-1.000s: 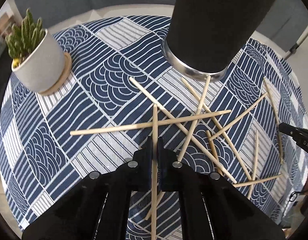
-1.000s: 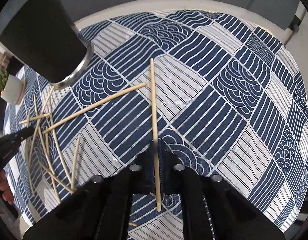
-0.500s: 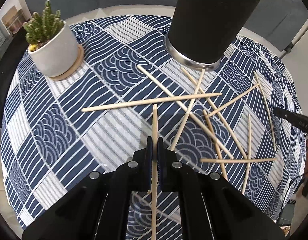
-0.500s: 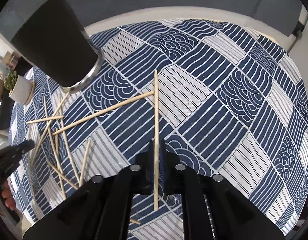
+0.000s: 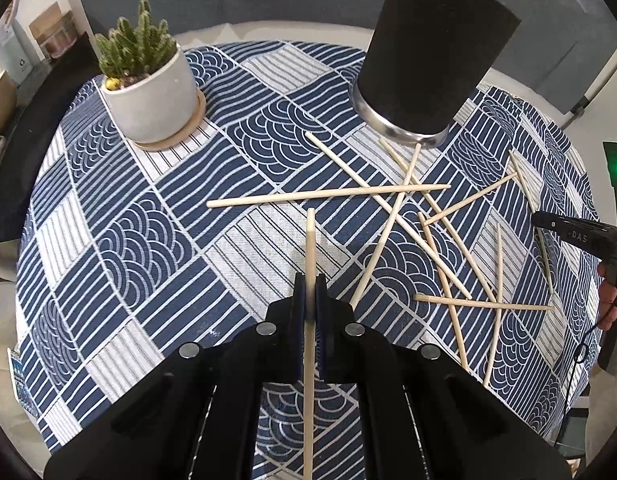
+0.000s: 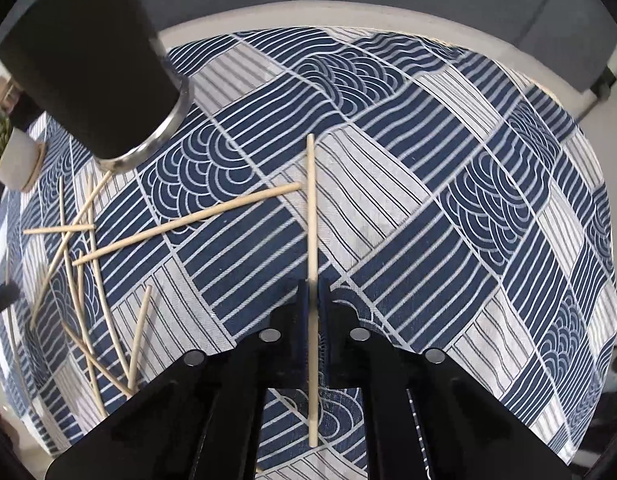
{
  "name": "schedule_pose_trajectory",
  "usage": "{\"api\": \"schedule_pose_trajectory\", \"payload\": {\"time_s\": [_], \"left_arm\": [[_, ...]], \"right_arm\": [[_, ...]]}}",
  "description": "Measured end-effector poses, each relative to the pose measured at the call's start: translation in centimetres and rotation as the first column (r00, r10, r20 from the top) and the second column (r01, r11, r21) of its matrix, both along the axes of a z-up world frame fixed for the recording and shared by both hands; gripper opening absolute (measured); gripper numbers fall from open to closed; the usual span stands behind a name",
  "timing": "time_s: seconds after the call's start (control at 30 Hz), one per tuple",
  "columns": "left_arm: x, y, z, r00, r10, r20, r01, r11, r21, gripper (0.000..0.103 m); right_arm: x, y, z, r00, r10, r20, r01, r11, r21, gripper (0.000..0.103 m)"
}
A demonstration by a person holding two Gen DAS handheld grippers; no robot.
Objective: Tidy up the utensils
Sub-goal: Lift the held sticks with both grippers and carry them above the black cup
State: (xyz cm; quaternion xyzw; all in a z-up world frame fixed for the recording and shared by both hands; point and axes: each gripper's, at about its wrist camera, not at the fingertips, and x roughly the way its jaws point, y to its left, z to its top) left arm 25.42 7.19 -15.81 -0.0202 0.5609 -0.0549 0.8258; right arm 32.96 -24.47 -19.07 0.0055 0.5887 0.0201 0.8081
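Note:
My left gripper (image 5: 309,285) is shut on a wooden chopstick (image 5: 309,240) and holds it above the cloth, pointing forward. My right gripper (image 6: 313,292) is shut on another wooden chopstick (image 6: 311,208), also raised. Several loose chopsticks (image 5: 408,216) lie crossed on the blue patterned tablecloth in front of a tall black cup with a silver base (image 5: 432,60). The cup also shows at the upper left of the right wrist view (image 6: 92,52), with the loose chopsticks (image 6: 188,220) below it.
A white pot with a cactus (image 5: 148,80) stands on a wooden coaster at the far left of the round table. The right gripper's body (image 5: 580,236) shows at the right edge of the left wrist view. The table rim (image 6: 348,12) curves behind.
Both grippers have risen and drawn back from the table, each with its chopstick. The cup and the pile look smaller and farther than before.

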Motion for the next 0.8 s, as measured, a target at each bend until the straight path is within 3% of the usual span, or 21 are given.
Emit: {"api": "schedule_pose_trajectory", "payload": {"time_s": [0.4, 0.5, 0.8], "left_arm": [[-2.2, -0.5, 3.7, 0.997, 0.009, 0.07, -0.012, 0.999, 0.037, 0.005], [-3.1, -0.7, 5.2, 0.996, 0.019, 0.091, -0.021, 1.0, 0.012, 0.005], [-5.3, -2.1, 9.9, 0.976, 0.008, 0.217, -0.02, 0.998, 0.052, 0.005]], "right_arm": [[-4.0, -1.4, 5.5, 0.991, -0.012, 0.136, 0.01, 1.0, 0.012, 0.005], [-5.2, -1.8, 7.2, 0.985, -0.017, 0.172, 0.012, 1.0, 0.028, 0.005], [-8.4, -0.7, 12.9, 0.955, -0.004, 0.297, -0.016, 0.998, 0.064, 0.005]]}}
